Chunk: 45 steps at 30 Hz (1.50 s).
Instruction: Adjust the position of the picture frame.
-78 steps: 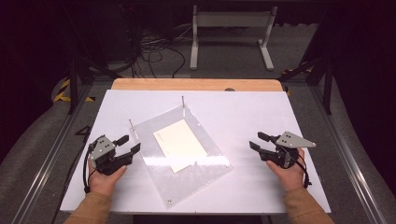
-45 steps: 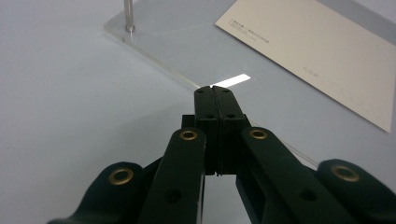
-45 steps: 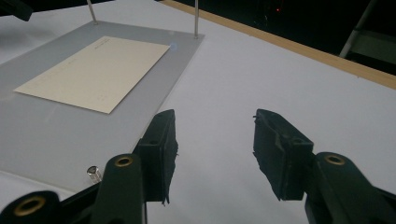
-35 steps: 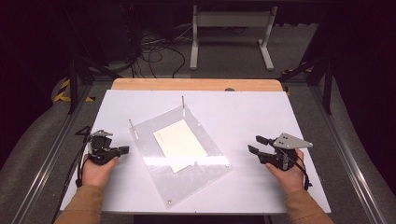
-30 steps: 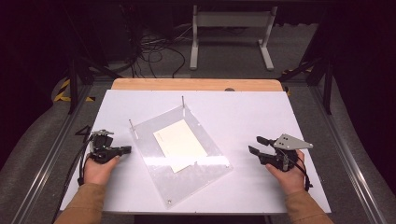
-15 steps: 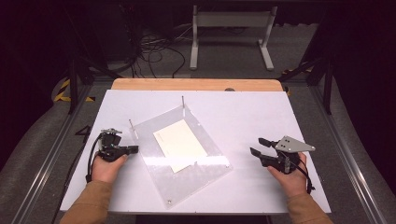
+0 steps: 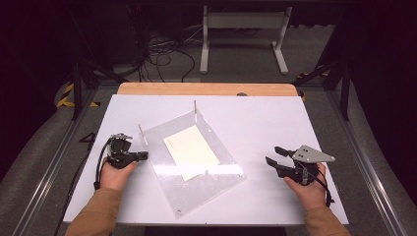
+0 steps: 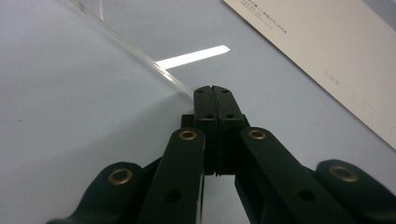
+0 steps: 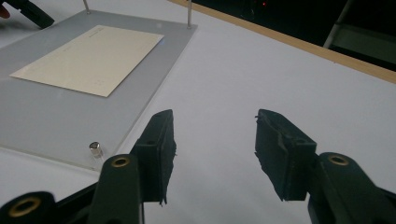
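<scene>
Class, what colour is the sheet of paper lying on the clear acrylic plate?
Cream, the paper; clearest in the right gripper view.

White table (image 7: 255,123) bears a clear acrylic plate (image 7: 216,184) (card (image 7: 191,150) atop).

The high view looks forward and down from above the person's side of the white desk (image 7: 255,123), taking in the clear acrylic plate (image 7: 196,162) at its centre. The left gripper view sits low, close against that plate's edge (image 8: 140,56). The right gripper view looks across the desk from beside the plate (image 9: 56,126), sharing its cream paper sheet (image 9: 91,58).
</scene>
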### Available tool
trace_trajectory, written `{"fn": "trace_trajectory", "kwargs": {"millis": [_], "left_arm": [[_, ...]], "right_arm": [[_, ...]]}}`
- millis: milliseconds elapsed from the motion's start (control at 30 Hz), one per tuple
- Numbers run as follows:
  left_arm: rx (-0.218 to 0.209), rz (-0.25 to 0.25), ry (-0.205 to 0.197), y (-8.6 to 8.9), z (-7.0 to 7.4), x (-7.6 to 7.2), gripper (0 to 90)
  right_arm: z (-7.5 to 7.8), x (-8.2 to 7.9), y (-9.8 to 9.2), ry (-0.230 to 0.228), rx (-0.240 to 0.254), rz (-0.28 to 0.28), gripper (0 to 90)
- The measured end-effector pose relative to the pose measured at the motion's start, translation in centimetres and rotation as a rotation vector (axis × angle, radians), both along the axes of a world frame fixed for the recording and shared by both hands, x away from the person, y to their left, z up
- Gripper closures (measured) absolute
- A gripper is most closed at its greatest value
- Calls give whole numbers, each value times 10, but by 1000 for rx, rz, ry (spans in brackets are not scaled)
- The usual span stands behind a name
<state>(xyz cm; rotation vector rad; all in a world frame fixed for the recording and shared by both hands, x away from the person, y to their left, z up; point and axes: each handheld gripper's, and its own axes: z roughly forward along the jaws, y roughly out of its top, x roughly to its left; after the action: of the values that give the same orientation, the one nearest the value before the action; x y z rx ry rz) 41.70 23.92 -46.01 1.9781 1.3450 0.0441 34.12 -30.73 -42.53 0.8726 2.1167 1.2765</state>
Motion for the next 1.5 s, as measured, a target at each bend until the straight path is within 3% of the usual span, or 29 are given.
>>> {"fn": "trace_trajectory", "kwargs": {"millis": [167,300,533,733,1000,1033,1167,1267,1367,1500], "left_arm": [[3,-5,2,-6,1,6,900],[37,-14,-5,-13,3,12,900],[54,-16,-5,-25,4,22,900],[92,-19,-21,-37,6,33,900],[98,-23,-38,-57,7,46,900],[82,-18,-34,-60,6,47,900],[92,-35,-54,-67,6,52,900],[58,-34,-62,-63,5,51,900],[62,-15,-109,-58,9,45,856],[39,-30,-163,-49,21,31,817]], "right_arm": [[1,-2,-1,1,2,-2,474],[2,-4,0,-2,-3,2,473],[5,-7,3,-3,2,24,473],[8,-11,6,19,16,74,542],[12,-15,13,40,5,131,630],[12,-15,14,45,0,136,649],[17,-14,18,72,-35,166,689],[20,-13,25,97,-83,188,702],[19,-12,34,129,-130,217,704],[16,-9,43,177,-174,247,716]]}}
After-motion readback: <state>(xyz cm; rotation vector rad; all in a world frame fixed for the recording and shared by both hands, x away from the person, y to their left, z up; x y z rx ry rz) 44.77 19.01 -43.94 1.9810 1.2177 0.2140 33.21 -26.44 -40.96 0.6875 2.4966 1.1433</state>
